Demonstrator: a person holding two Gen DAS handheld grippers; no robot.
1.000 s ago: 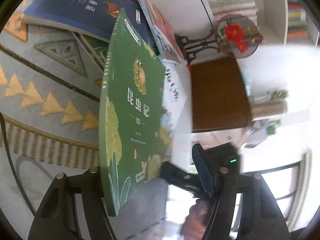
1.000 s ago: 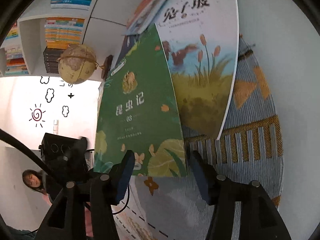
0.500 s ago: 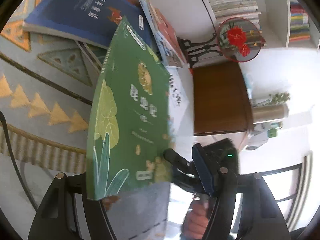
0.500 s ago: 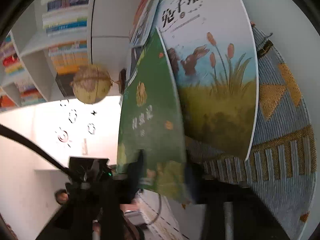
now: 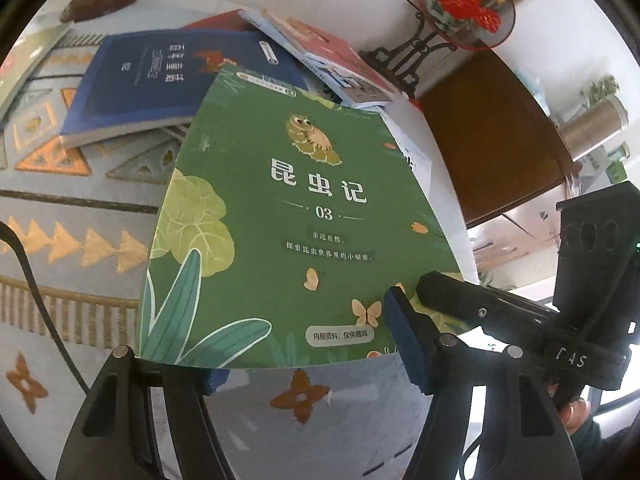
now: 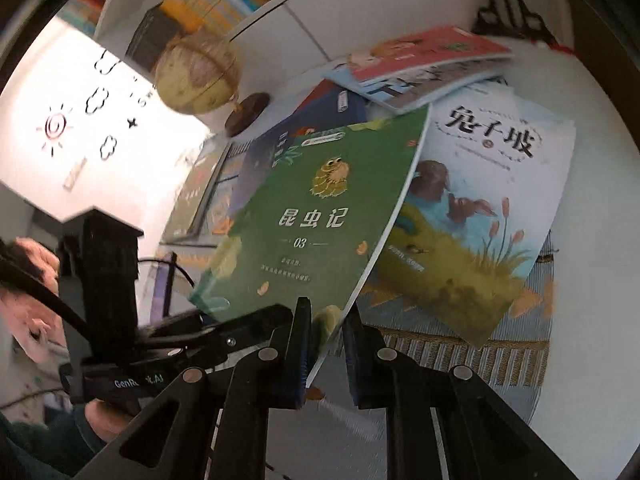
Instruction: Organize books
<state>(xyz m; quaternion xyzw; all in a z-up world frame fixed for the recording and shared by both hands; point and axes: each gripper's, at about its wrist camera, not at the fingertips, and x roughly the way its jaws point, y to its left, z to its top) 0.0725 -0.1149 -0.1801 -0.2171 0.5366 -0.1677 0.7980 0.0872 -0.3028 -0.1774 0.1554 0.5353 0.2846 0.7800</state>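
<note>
A green book with an owl on its cover (image 5: 288, 232) is held lifted and tilted above the patterned rug; it also shows in the right wrist view (image 6: 316, 216). My right gripper (image 6: 326, 344) is shut on the book's lower right corner, and shows from the side in the left wrist view (image 5: 472, 308). My left gripper (image 5: 308, 368) is open, its fingers spread wide at the book's near edge, one under the left corner. Behind lie a dark blue book (image 5: 168, 80) and a rabbit picture book (image 6: 480, 216).
The patterned rug (image 5: 72, 240) covers the table. A pile of thin books (image 6: 420, 64) lies at the back. A globe (image 6: 196, 76) stands back left, a round red-flower ornament on a dark stand (image 5: 464, 0) back right. Bookshelves (image 6: 216, 4) line the wall.
The green book has swung from nearly edge-on to cover-up. My right gripper has closed on its lower right corner. My left gripper has stayed wide open.
</note>
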